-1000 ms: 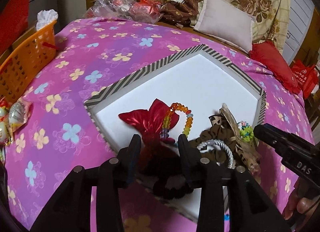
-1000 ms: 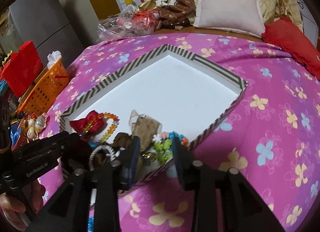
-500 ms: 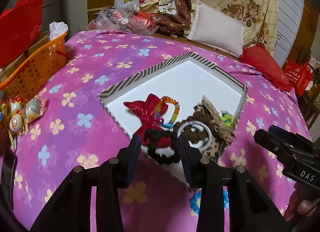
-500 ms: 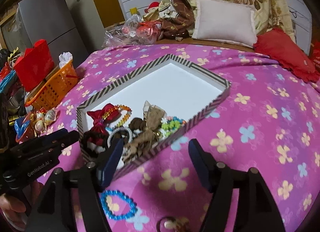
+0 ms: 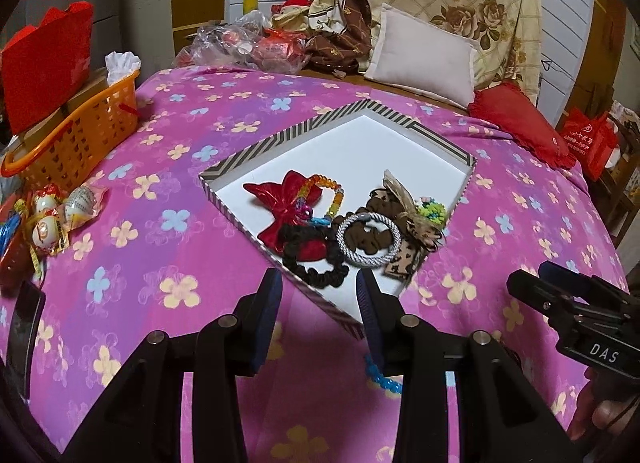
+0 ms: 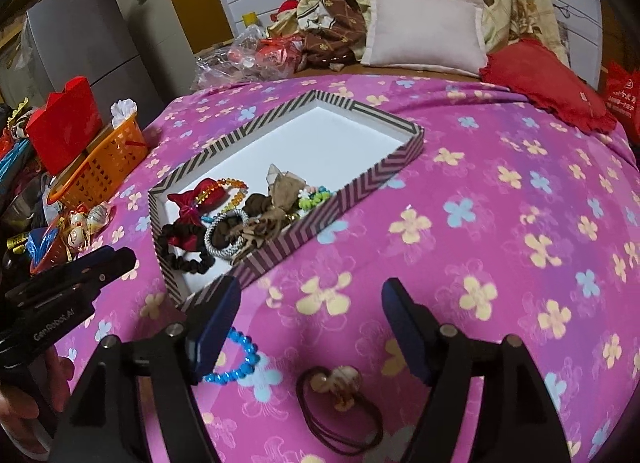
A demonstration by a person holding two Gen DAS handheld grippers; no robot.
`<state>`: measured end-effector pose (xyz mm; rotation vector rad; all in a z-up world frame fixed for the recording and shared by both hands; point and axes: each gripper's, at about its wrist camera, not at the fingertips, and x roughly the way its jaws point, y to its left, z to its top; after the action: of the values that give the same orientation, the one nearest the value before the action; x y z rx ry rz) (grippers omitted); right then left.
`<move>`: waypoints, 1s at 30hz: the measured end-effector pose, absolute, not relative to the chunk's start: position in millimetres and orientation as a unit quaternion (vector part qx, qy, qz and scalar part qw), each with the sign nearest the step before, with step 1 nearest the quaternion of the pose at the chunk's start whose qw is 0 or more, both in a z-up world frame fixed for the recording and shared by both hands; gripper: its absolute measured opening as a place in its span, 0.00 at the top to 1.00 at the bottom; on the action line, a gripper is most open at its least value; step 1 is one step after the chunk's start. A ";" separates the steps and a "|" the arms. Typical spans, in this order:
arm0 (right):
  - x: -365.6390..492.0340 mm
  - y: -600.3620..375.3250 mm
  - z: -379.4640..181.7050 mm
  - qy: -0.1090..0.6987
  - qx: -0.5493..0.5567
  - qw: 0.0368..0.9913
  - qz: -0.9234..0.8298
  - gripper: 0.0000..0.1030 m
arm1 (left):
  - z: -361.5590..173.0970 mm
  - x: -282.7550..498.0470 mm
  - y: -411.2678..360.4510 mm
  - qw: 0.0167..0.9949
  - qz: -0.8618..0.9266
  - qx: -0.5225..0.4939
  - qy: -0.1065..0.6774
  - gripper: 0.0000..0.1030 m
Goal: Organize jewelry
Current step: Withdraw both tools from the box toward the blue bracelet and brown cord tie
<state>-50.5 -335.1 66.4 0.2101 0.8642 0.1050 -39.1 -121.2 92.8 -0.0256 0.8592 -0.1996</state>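
Your left gripper (image 5: 318, 295): jaws parted, nothing between them, held just short of the near corner of the striped tray (image 5: 280, 139).

Your right gripper (image 6: 310, 303): jaws wide apart, empty, held over the bedspread (image 6: 520, 183) beside the tray's near corner.

Tray contents, all bunched at the near end:
- red bow (image 5: 286, 203);
- orange and yellow bead bracelet (image 5: 334, 193), partly on the bow;
- black scrunchie (image 5: 316, 267), nearest you;
- white and grey cord ring (image 5: 368, 239), touching the scrunchie;
- brown leopard-print fabric piece (image 5: 404, 223), under and beside the ring;
- green bead cluster (image 5: 432, 211), against the right wall.

Outside the tray, on the bedspread:
- blue bead bracelet (image 6: 236, 359), just by your right gripper's left finger;
- brown hair tie with a pale charm (image 6: 340, 395), below the open jaws.

Off to the left: orange basket (image 5: 80, 135).
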 end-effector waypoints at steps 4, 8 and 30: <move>-59.4 -335.3 65.1 0.419 0.096 0.902 0.042 0.24 | 92.9 -46.1 -121.4 0.905 -0.096 -0.015 0.415 0.78; -70.5 -333.6 62.4 0.422 0.088 0.901 0.041 0.24 | 90.9 -57.5 -123.5 0.907 -0.093 -0.008 0.411 0.78; -130.0 -344.2 54.1 0.429 0.082 0.899 0.027 0.19 | 85.8 -113.5 -137.0 0.903 -0.094 0.006 0.418 0.78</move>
<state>-130.0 -344.2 54.1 0.1688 0.8879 0.0562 -113.5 -137.0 85.8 0.0120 0.8648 -0.1934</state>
